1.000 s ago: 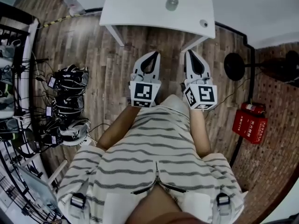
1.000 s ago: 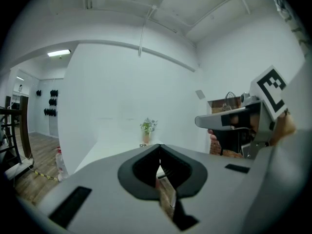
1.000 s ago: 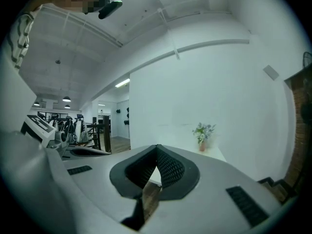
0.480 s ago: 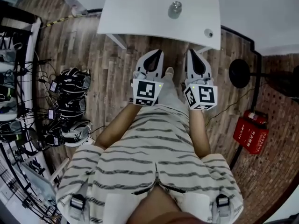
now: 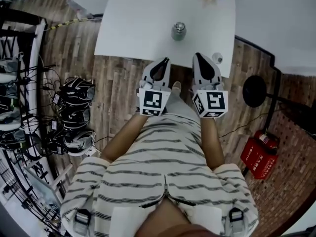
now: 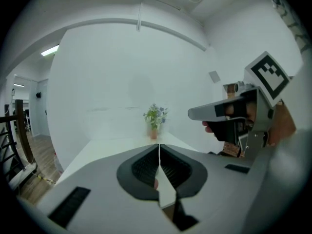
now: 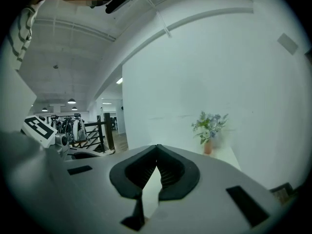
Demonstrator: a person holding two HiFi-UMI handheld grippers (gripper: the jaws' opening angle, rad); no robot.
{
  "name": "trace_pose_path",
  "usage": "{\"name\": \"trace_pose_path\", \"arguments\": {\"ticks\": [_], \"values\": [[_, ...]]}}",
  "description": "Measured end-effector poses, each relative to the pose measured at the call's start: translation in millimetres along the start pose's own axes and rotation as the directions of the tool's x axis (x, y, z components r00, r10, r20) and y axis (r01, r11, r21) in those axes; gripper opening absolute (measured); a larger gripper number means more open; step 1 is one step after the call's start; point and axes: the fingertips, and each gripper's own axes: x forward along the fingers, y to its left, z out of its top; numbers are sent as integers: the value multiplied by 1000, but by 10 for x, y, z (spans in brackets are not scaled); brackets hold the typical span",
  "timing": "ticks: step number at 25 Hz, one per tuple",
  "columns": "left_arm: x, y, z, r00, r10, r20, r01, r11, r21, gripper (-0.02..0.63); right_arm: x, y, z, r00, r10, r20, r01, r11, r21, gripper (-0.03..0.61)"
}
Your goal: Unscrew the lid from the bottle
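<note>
bottle upright on the white surface, lid on. It sits ahead of both tools, between their lines, well apart from either. left tool and right tool are both clenched on nothing, tips at the surface's near edge. Looks like the approach step. Next move needs both opened: one to hold the body, one on the lid.

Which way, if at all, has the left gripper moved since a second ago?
Yes. The left gripper has moved forward toward the white table: its tips now reach the near edge; earlier they stopped well short of it.
</note>
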Motion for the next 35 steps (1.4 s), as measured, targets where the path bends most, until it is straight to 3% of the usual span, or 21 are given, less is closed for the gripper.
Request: {"name": "trace_pose_path", "arguments": {"ticks": [11,18,27,35], "values": [[840,39,-322,992,65,-109,-68,997,-22,19,631,-502,-382,982,142,-121,-139,990,32,23],[1114,79,-575,984,35,-176,-40,999,-25,128,879,-592,-641,966,183,-184,-178,983,46,90],[1455,239,-786,980,-12,-198,9,1000,-16,241,1261,-554,-853,944,218,-246,-222,975,11,194],[1766,246,-1004,976,-72,-205,80,996,30,333,1546,-494,-1131,907,273,-321,-303,952,-45,272]]}}
